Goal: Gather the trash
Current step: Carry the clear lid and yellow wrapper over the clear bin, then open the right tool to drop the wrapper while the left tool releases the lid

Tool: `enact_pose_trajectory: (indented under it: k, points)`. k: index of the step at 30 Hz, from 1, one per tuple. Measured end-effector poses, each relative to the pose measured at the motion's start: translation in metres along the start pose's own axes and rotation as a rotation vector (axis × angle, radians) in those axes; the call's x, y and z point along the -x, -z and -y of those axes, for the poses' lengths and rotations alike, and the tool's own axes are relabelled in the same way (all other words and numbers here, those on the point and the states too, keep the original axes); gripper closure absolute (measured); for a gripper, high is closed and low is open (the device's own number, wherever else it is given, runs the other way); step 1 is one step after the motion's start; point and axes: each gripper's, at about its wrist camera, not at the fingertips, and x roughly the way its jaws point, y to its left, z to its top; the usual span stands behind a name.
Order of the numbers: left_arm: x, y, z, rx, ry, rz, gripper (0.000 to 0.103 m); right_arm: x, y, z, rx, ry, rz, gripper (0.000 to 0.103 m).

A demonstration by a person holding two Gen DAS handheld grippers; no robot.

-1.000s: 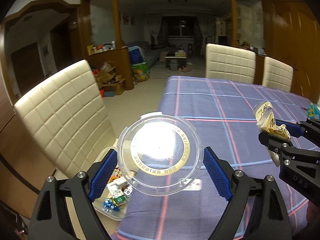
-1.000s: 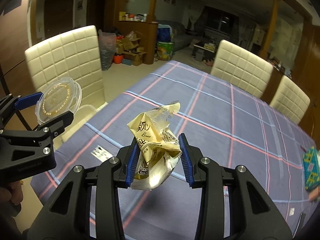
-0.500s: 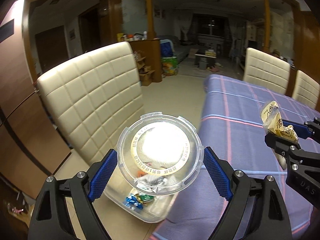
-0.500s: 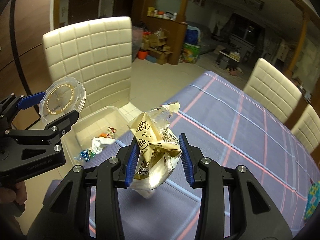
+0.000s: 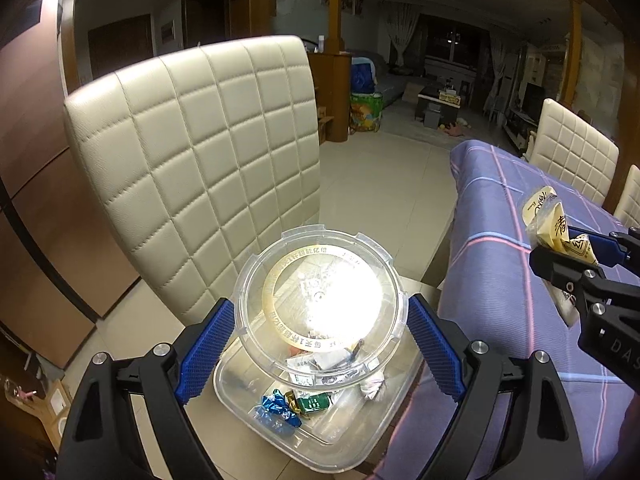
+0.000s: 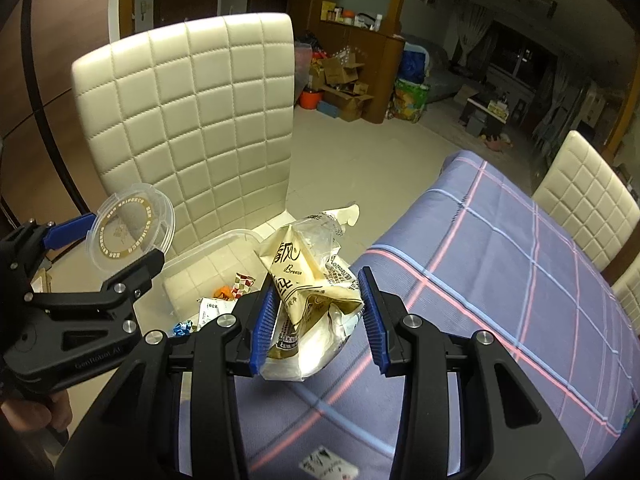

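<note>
The left gripper [image 5: 320,344] grips a round clear plastic lid [image 5: 320,308] with a gold ring of lettering, its blue pads pressed against the lid's opposite rims. The lid hangs directly above a clear plastic bin [image 5: 248,412] that sits on the seat of a cream quilted chair [image 5: 200,152]. Inside the bin lie small wrappers: a blue foil wrapper [image 5: 276,410], a green wrapper [image 5: 314,403] just beside it, and crumpled white paper [image 5: 372,388] nearer the table side.

The right gripper [image 6: 318,316] is closed on a crumpled yellow-and-white snack bag [image 6: 312,280], its pads pinching the bag's sides. The bag is held above the edge of the table nearest the bin, over the purple plaid tablecloth [image 6: 500,280], with the bin just beyond it toward the chair. In the left wrist view the same bag [image 5: 554,228] shows at the table side of the bin, well apart from the lid.
</note>
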Motion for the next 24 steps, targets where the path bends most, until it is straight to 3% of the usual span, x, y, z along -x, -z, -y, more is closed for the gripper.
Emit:
enact_pose_trajectory:
  k: [9,14,24]
  points:
    - [-0.04,0.006,-0.016,0.055,0.009,-0.097,0.017,-0.03,-0.009,-0.005,0.006,-0.015,-0.039,0.062]
    - [-0.049,0.013,-0.023,0.057,0.017,-0.119,0.01,-0.042,-0.006,-0.013,0.02,-0.018,-0.065,0.062]
    - [-0.053,0.023,-0.041,0.093,-0.017,-0.135,0.01,-0.052,-0.007,-0.034,0.053,-0.034,-0.086,0.06]
